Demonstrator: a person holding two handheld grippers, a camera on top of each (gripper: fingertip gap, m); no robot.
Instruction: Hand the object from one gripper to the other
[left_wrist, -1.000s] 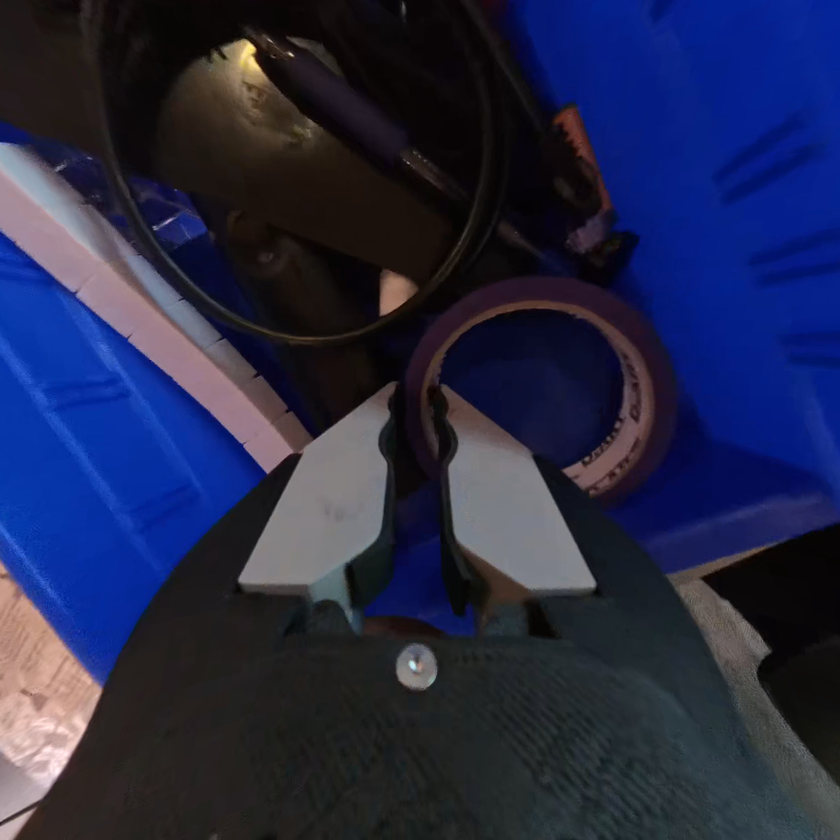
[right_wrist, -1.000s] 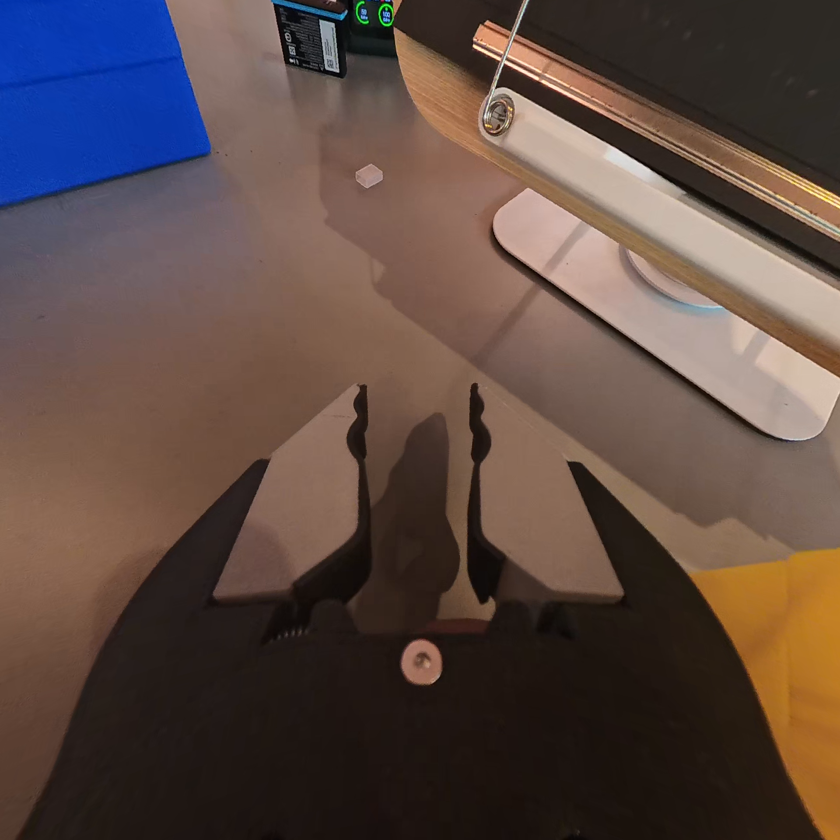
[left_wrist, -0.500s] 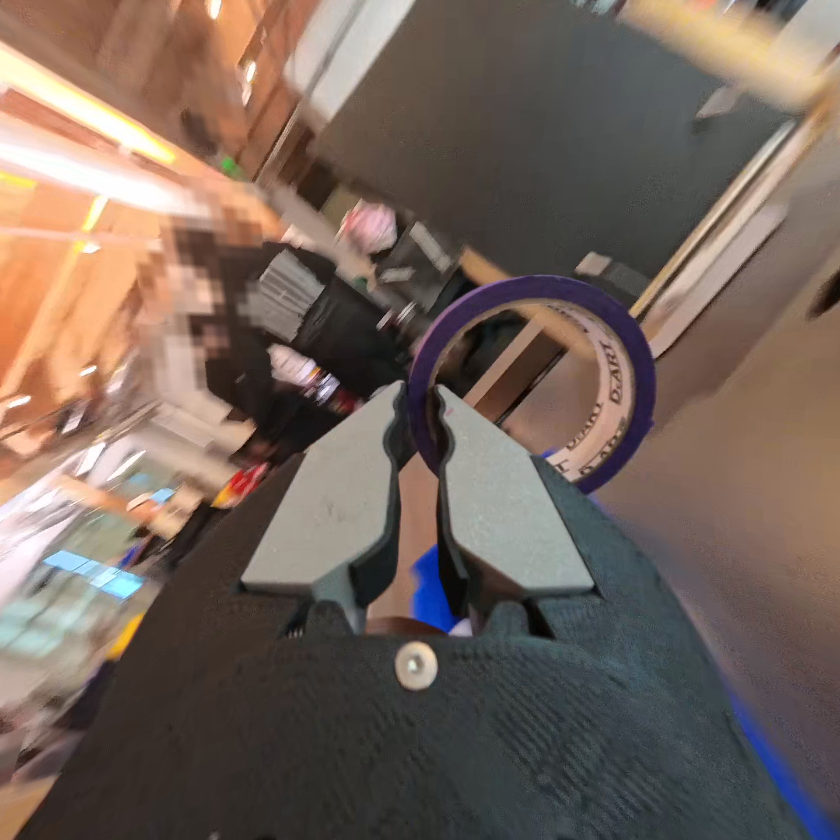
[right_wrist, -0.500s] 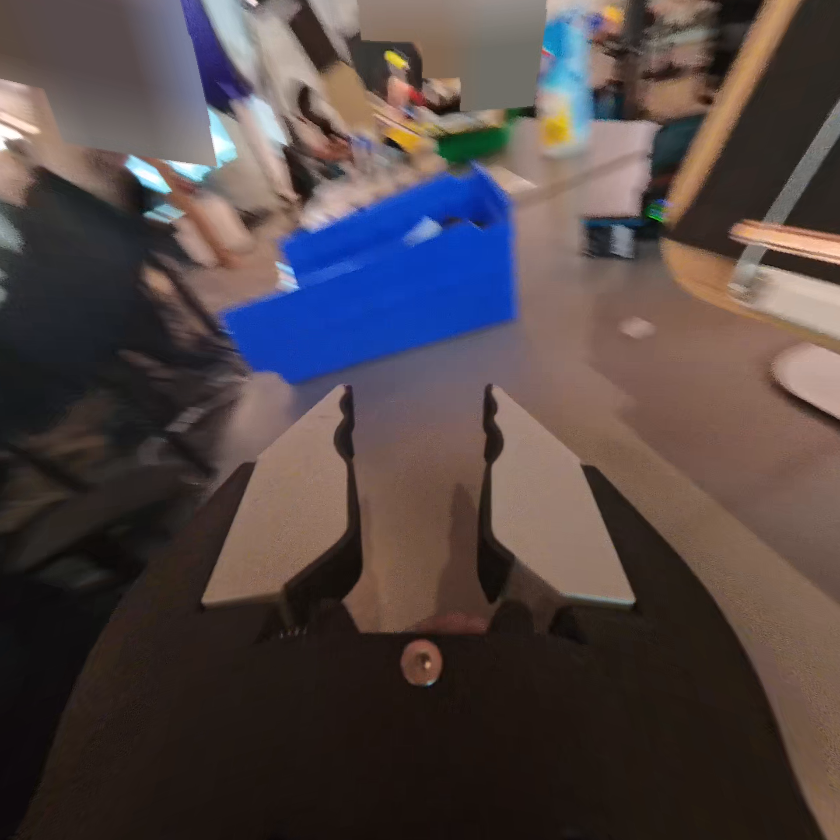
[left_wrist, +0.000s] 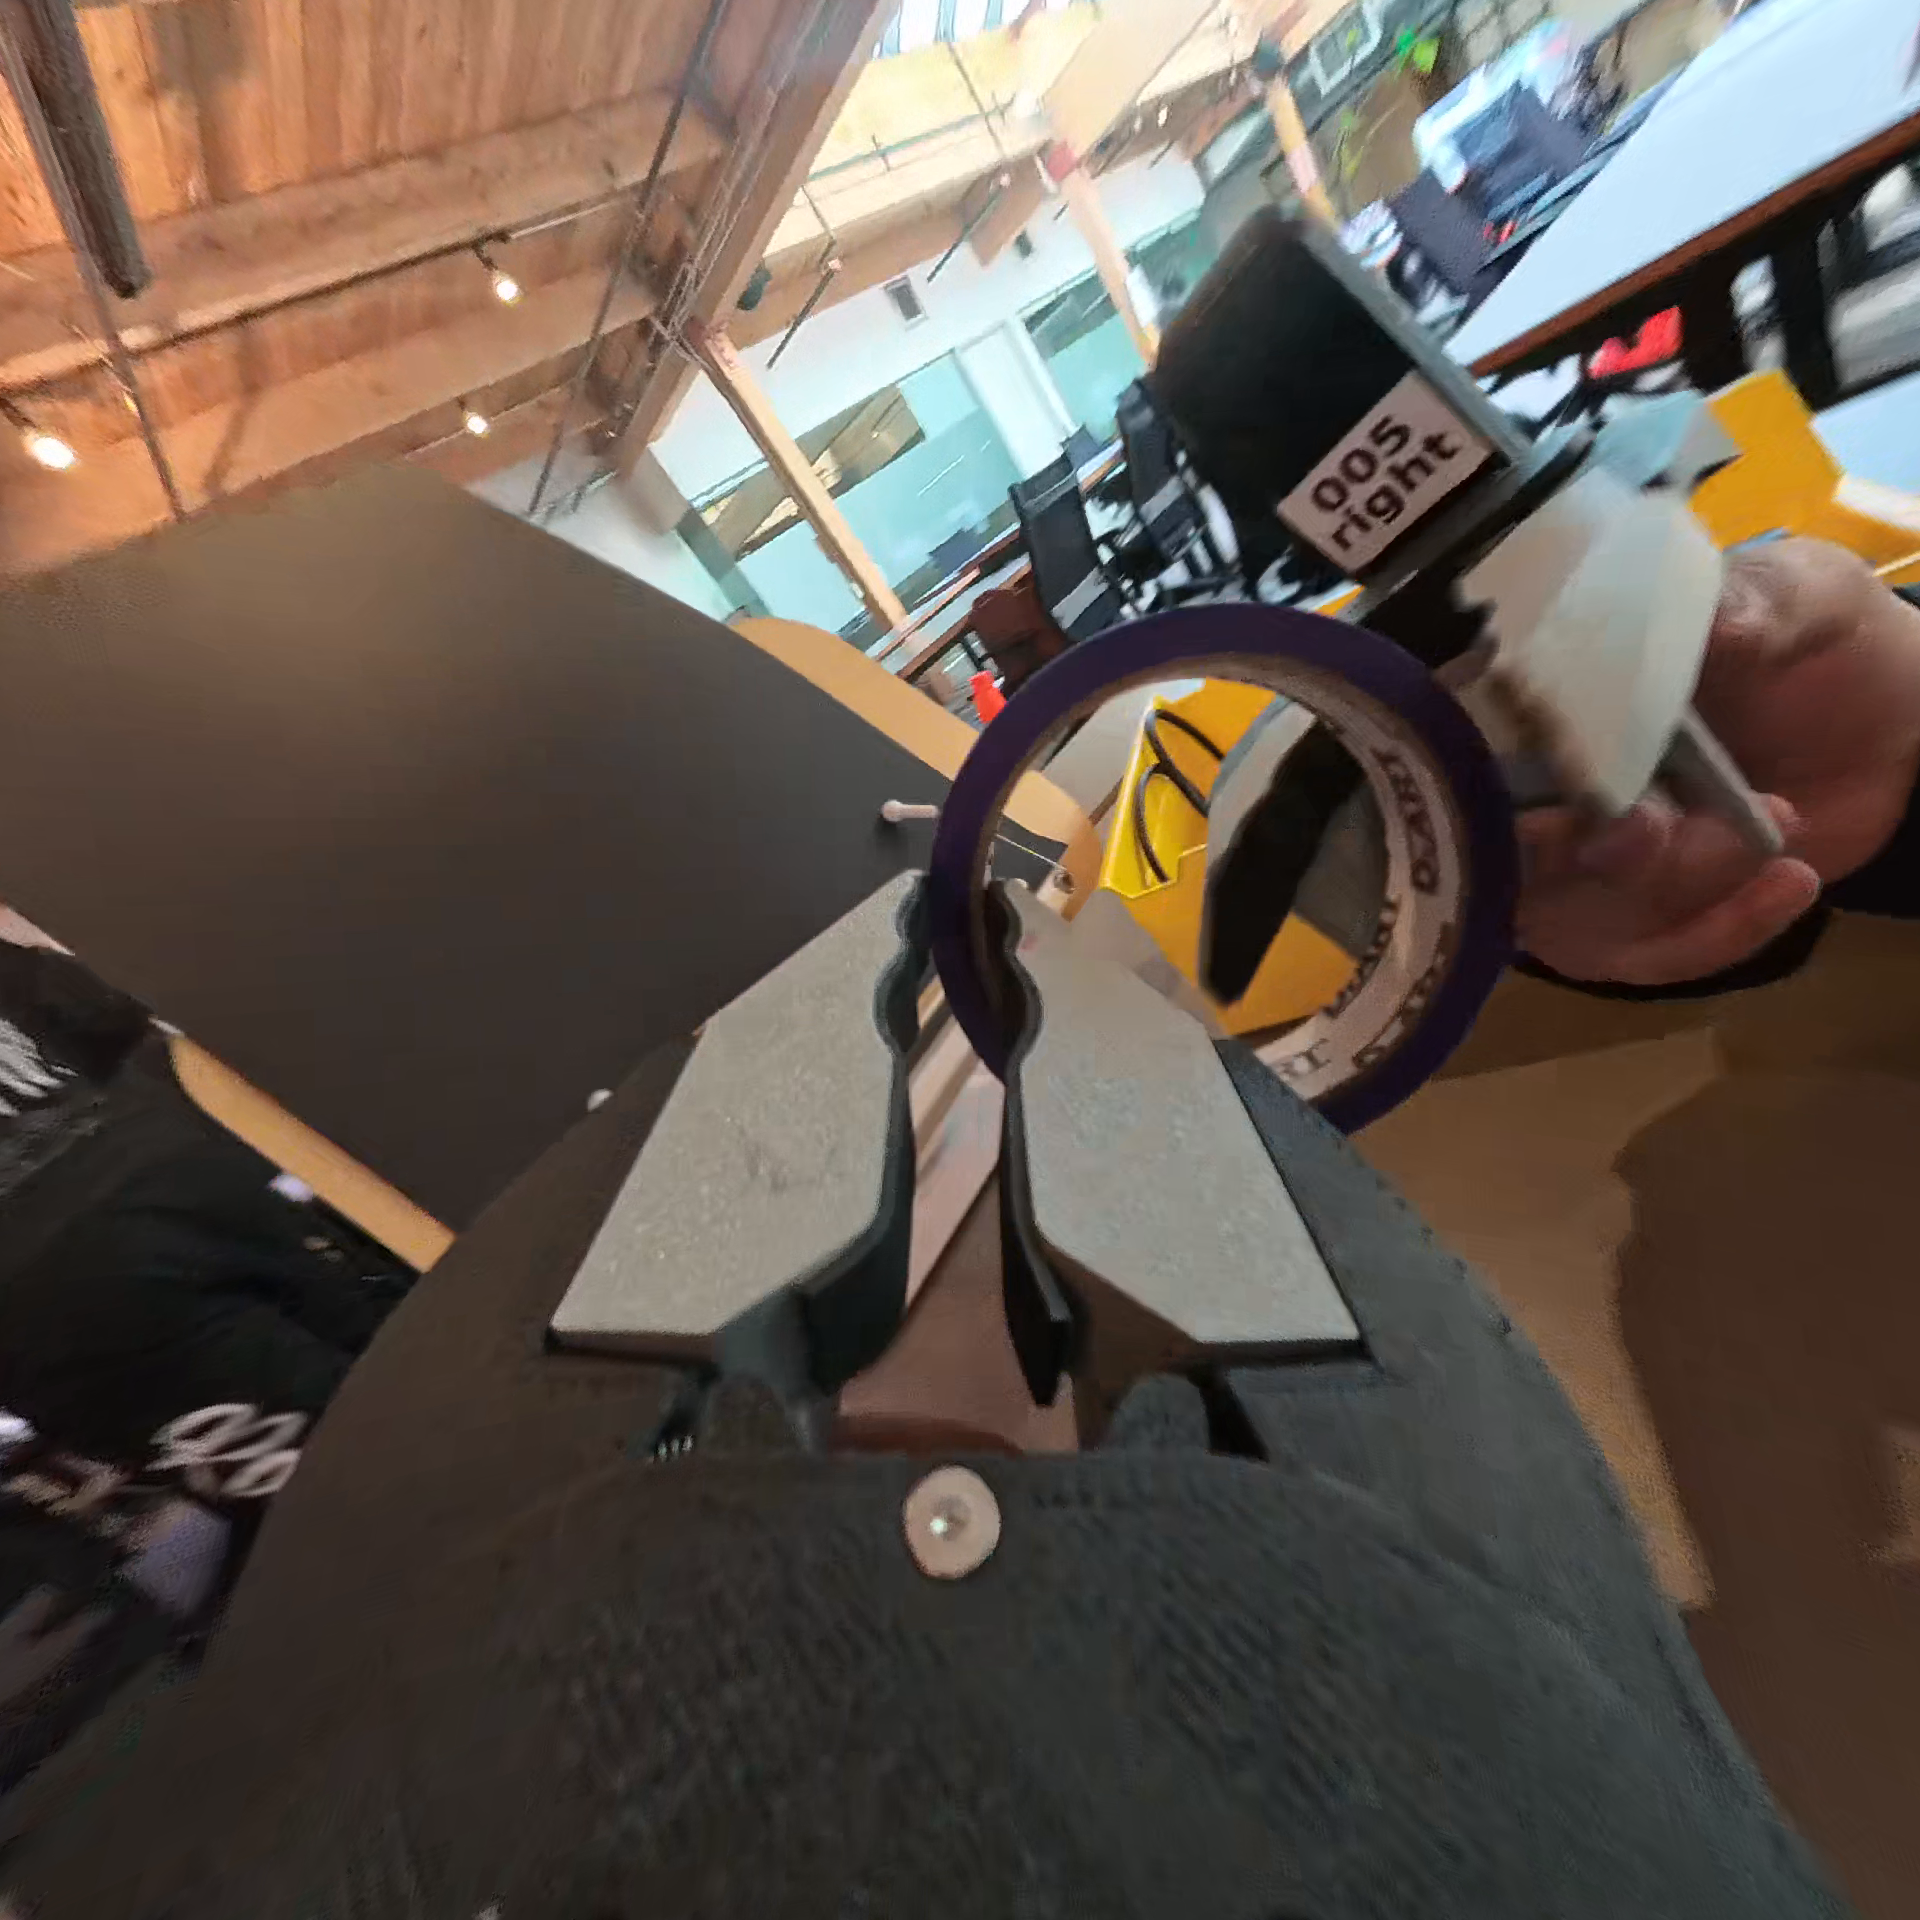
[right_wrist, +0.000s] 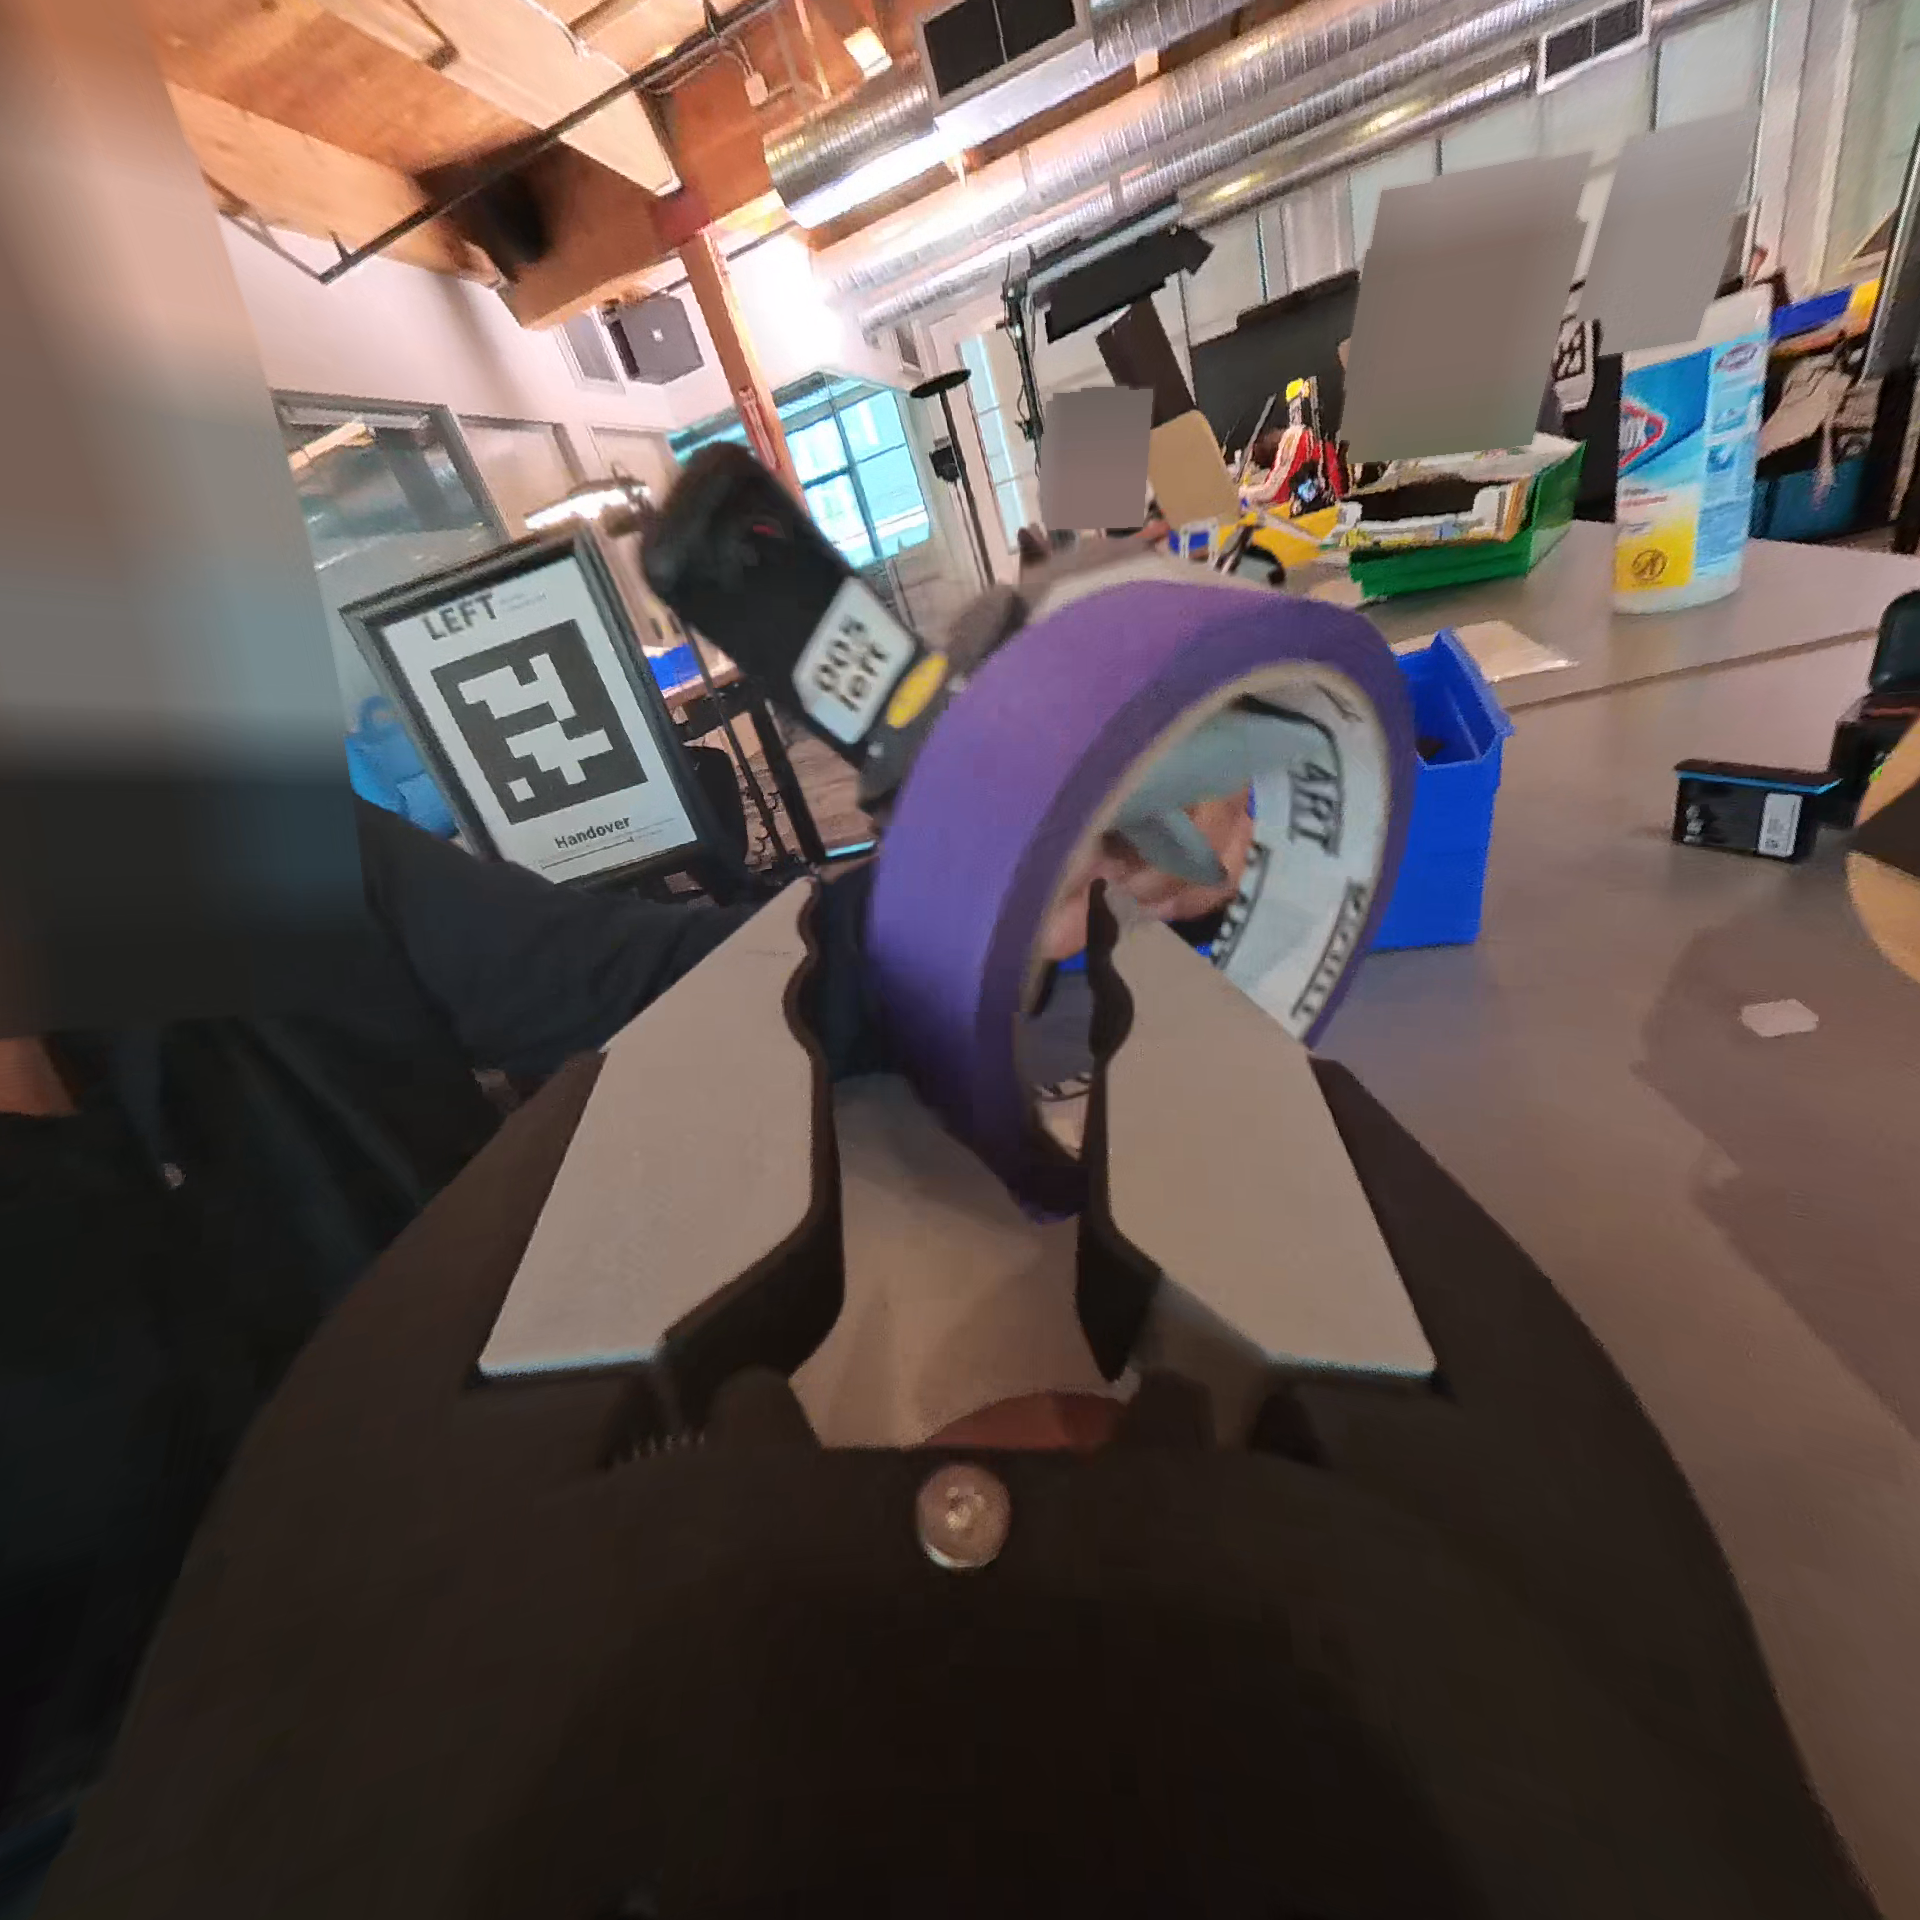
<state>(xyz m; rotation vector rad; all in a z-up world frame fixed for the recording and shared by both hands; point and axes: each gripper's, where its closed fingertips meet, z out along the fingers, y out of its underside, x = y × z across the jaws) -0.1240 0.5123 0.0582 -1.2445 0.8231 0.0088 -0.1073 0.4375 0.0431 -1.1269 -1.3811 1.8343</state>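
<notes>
- A second ago the purple tape roll (left_wrist: 1226, 868) lay in the blue bin (right_wrist: 1439, 821); now it is lifted clear of it, up in the air between the two grippers.
- The left gripper (left_wrist: 956, 914) pinches the roll's wall at its near edge, one finger outside and one inside the ring.
- The right gripper (right_wrist: 951, 935) is spread around the opposite side of the roll: its right finger reaches into the core, its left finger stands apart from the purple outer face, with open space between them.
- In the left wrist view a hand (left_wrist: 1704, 800) holds the right gripper just behind the roll.
- Below lies the grey desk (right_wrist: 1621, 1091), bare under the roll; the bin stands behind it, a small black box (right_wrist: 1745, 810) farther right.
- A framed marker sign (right_wrist: 535, 717) stands off to the left, a yellow bin (left_wrist: 1164, 873) shows through the ring.
</notes>
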